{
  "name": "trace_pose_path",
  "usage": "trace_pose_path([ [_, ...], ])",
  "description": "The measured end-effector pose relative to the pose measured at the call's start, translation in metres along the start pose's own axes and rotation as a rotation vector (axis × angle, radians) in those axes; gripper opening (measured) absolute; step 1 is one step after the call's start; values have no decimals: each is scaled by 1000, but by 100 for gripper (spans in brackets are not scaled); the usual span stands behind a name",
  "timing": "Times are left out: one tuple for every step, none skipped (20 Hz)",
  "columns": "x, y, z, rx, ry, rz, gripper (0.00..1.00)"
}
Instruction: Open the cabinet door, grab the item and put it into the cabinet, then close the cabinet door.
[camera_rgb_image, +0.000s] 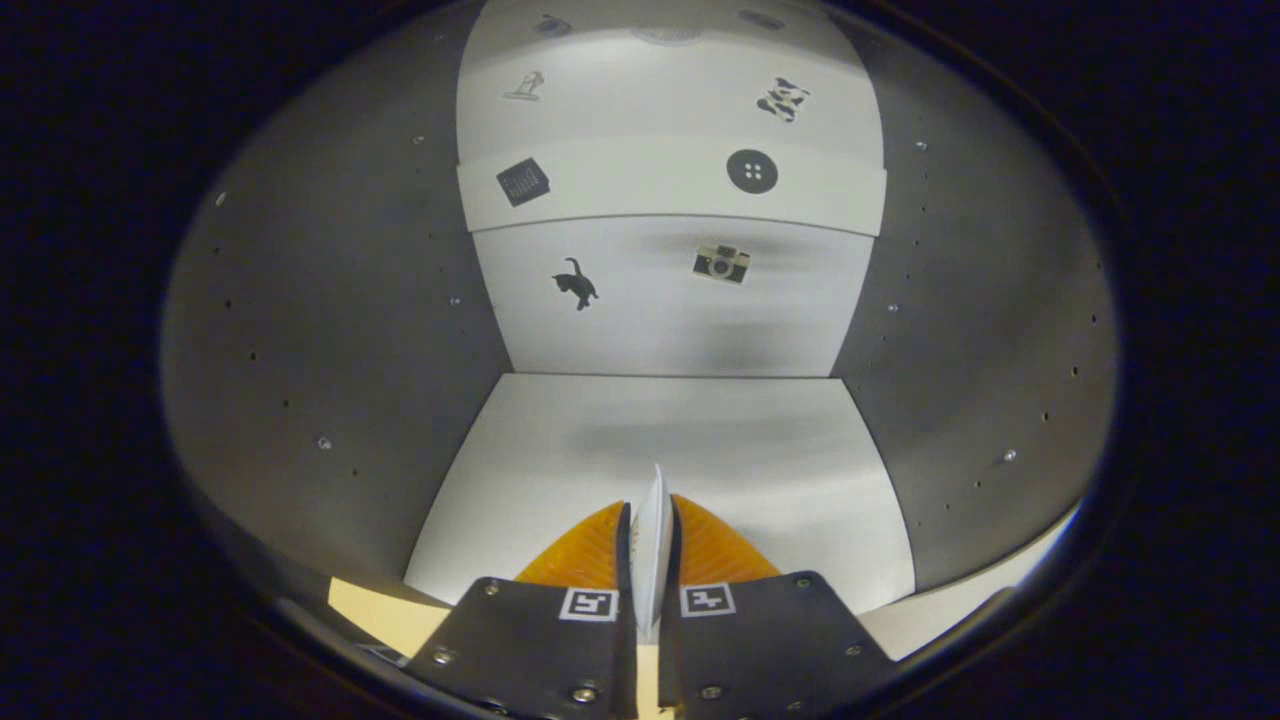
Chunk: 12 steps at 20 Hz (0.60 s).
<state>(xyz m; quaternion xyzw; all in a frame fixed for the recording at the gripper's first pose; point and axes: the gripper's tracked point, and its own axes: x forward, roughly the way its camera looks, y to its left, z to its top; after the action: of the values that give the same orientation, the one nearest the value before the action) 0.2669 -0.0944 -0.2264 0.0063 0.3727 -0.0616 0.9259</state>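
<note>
Inside the cabinet (300, 330) already, so the door's open and that step's done. Your tongs (651, 530) are clenched on the thin white item (652, 540), held edge-on just above the cabinet floor (700, 450). You've still got to set it down, back out and close up.

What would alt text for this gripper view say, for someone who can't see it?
The hand-held gripper is shut on a thin white item, held edge-on just above the floor inside an open cabinet. Grey side walls flank a white back wall with small stickers, among them a cat and a camera, and a shelf sits higher up.
</note>
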Motion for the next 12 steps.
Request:
trace_pose_path([
  [3, 0, 1, 15, 10, 6, 8],
  [5, 0, 3, 27, 14, 11, 9],
  [6, -1, 3, 39, 19, 13, 9],
  [7, -1, 4, 44, 21, 13, 9],
  [6, -1, 4, 43, 21, 13, 9],
  [6, -1, 3, 33, 28, 10, 9],
  [7, 1, 4, 14, 28, 7, 11],
  [8, 3, 3, -10, 30, 2, 11],
  [7, 6, 3, -32, 29, -5, 11],
  [6, 9, 2, -44, 30, -4, 11],
  [6, 11, 1, -51, 35, -1, 11],
  [5, 13, 1, -55, 38, 0, 11],
])
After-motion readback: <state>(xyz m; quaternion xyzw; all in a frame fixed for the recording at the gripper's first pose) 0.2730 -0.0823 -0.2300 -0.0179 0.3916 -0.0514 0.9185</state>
